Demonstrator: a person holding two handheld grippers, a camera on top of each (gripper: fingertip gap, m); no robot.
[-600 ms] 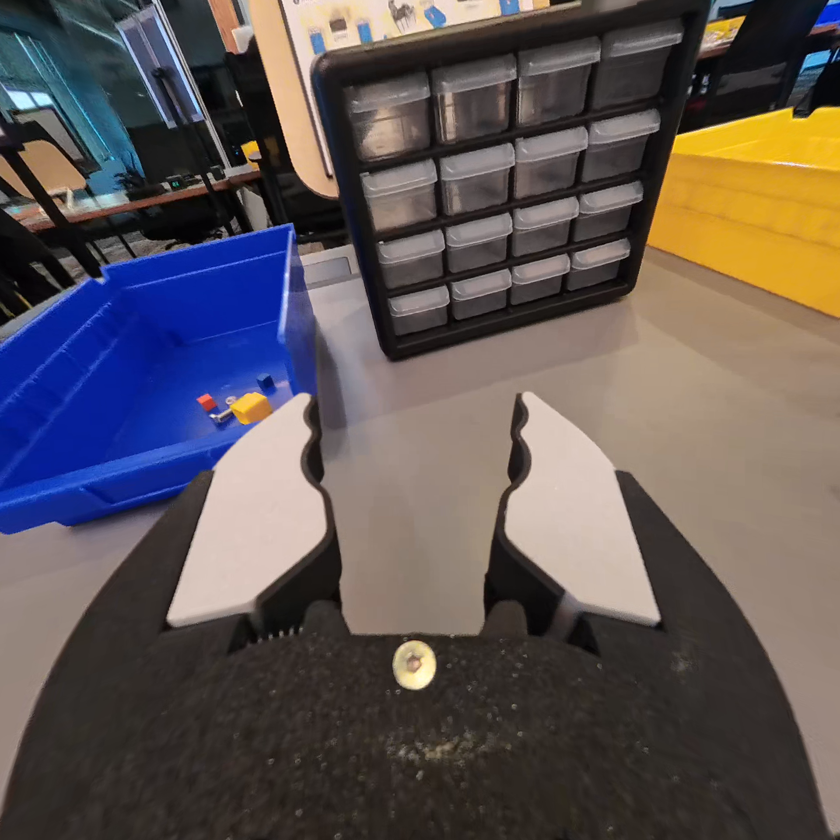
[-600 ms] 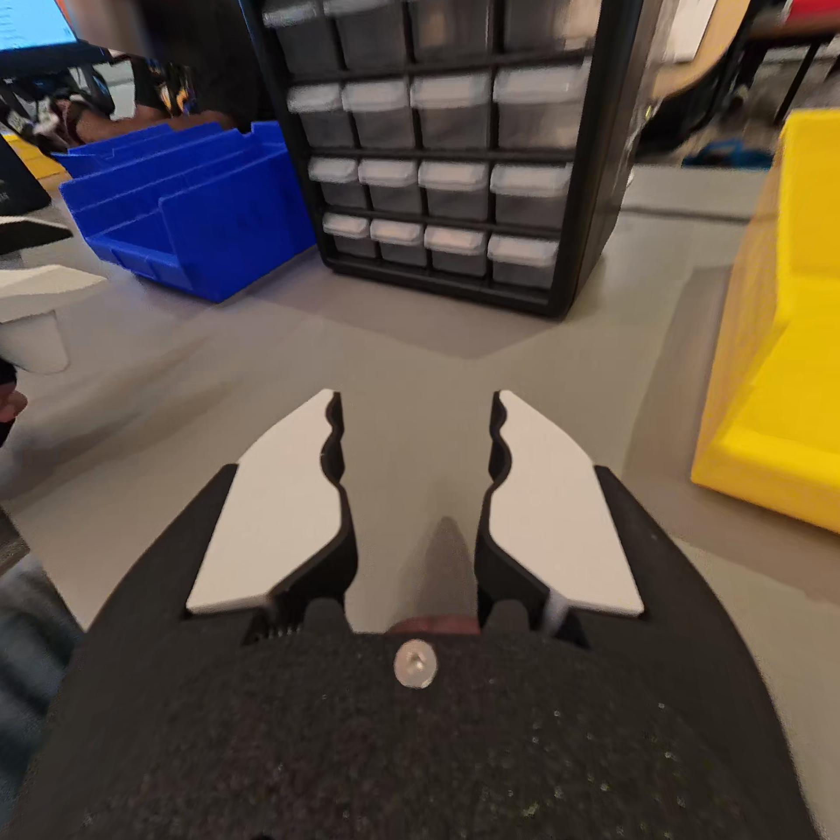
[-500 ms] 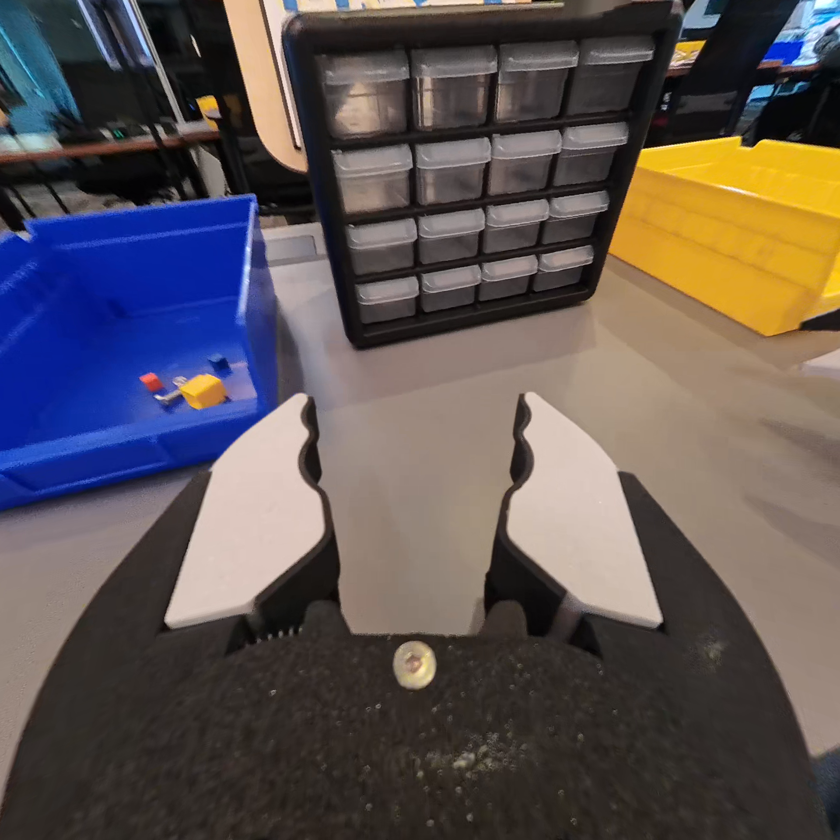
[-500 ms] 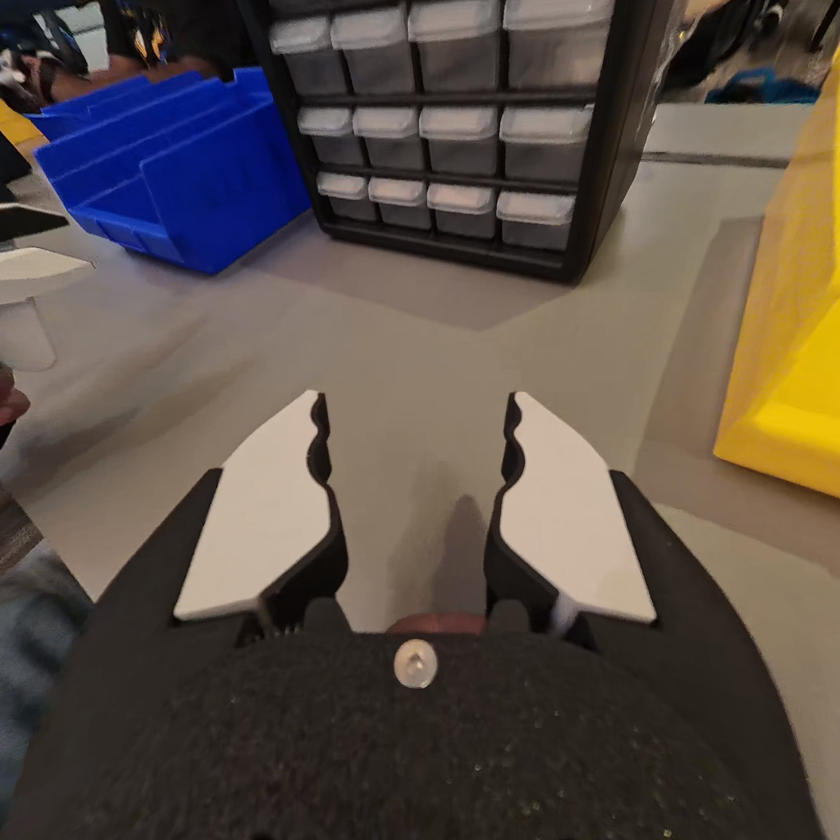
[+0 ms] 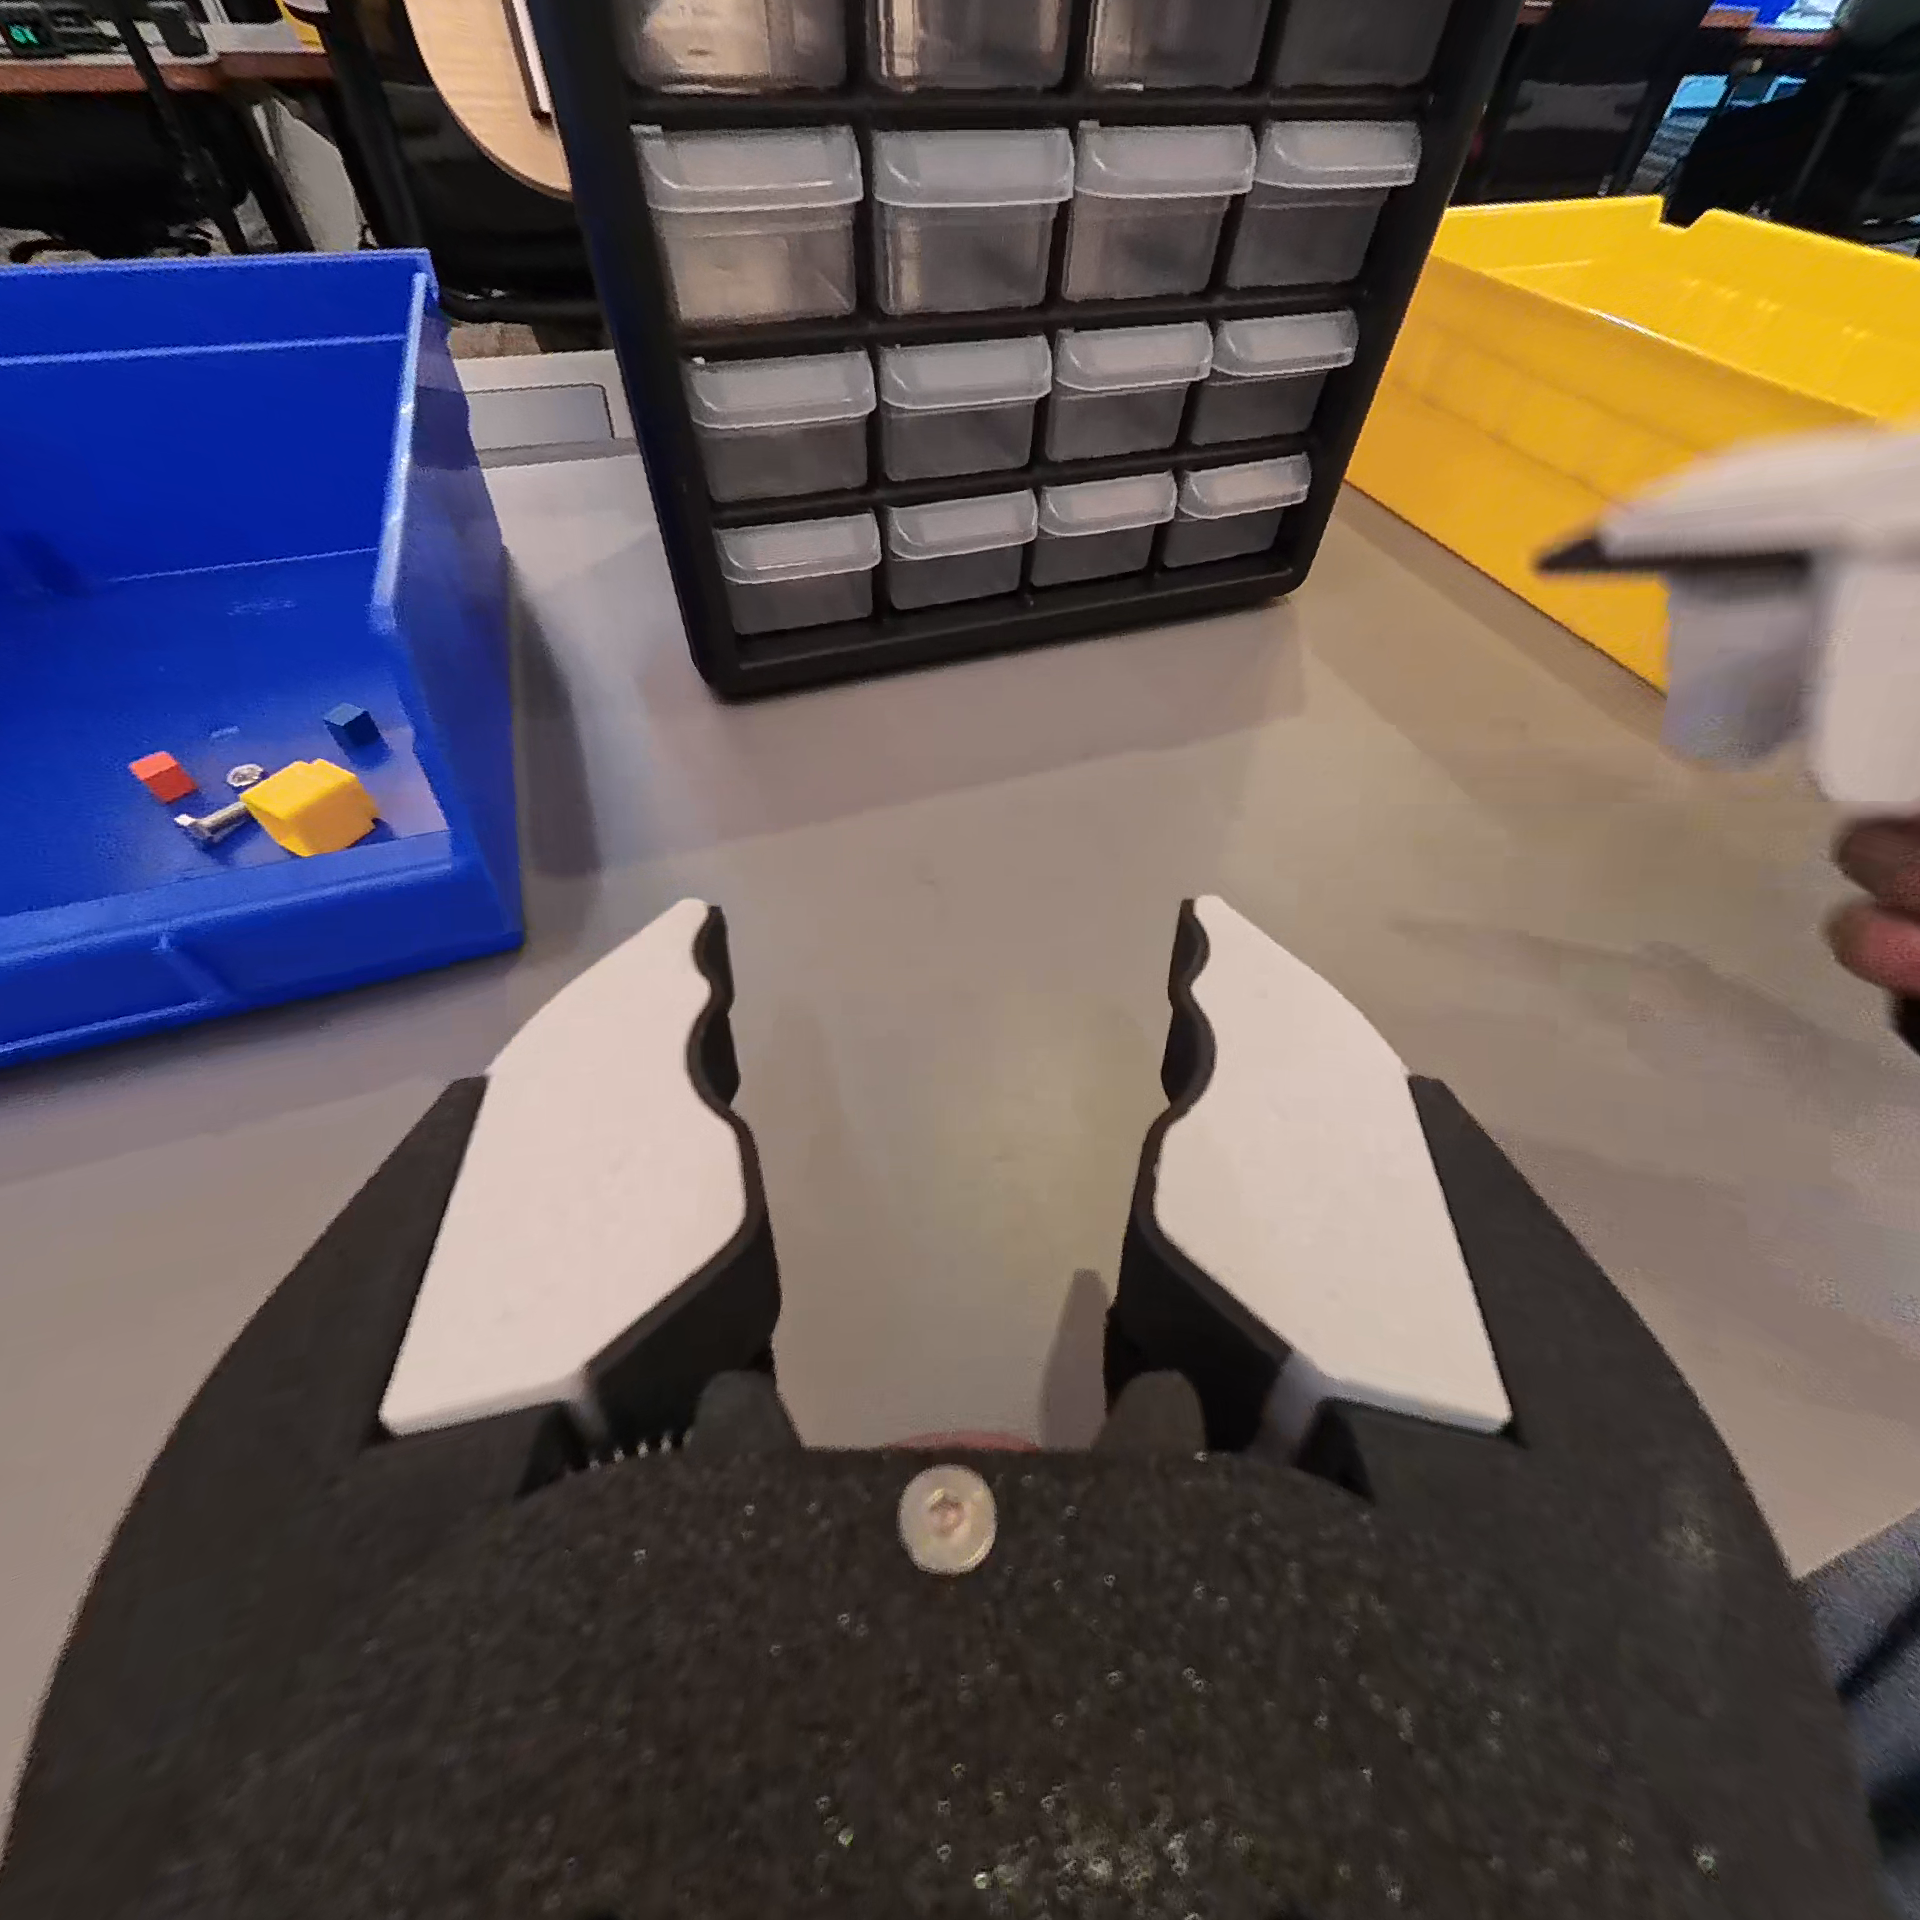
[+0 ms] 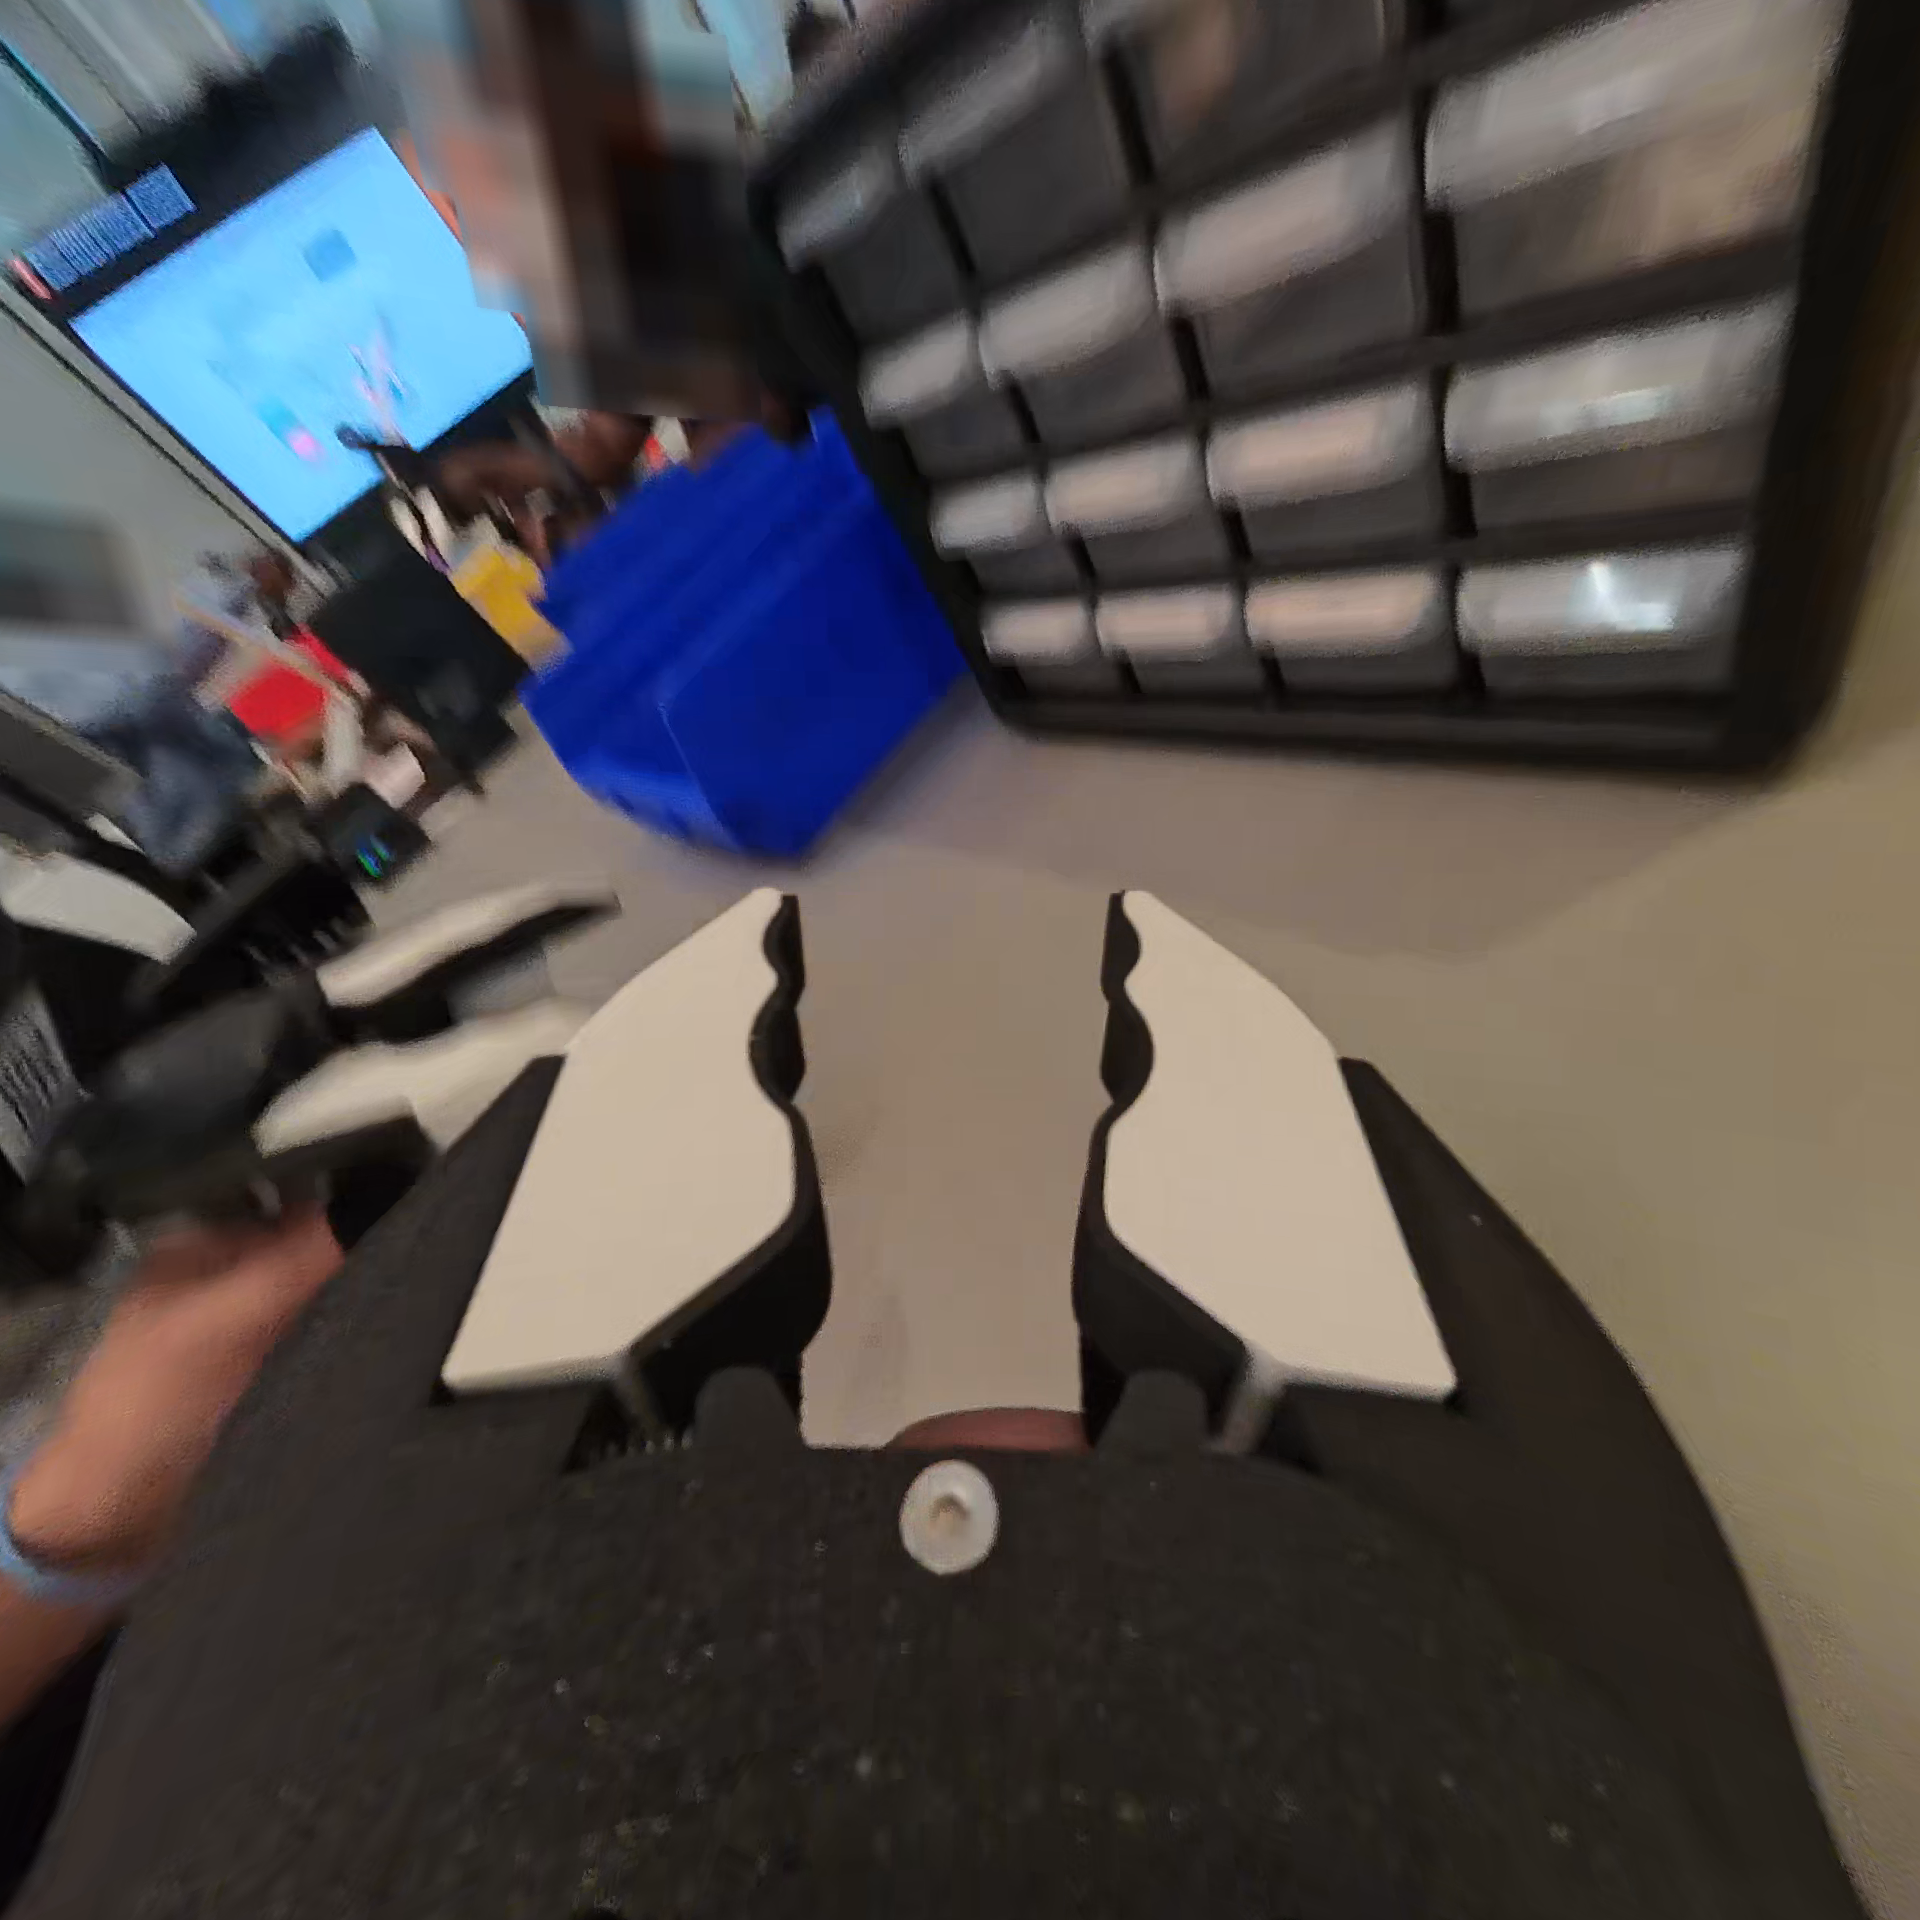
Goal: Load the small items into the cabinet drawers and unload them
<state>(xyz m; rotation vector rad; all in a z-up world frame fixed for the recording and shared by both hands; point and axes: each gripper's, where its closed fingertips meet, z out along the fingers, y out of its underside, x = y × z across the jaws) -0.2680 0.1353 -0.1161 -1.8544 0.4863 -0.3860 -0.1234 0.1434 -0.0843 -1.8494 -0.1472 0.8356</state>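
Left wrist view shows the left claw spread and empty over the grey tabletop; the black cabinet stands ahead, drawers shut; a blue bin to its left holds a yellow block, red cube, blue cube and bolt; the right claw is likewise spread, empty.

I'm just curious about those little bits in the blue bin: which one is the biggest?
The yellow block. It clearly outsizes the red cube, the dark blue cube and the small metal pieces beside it.
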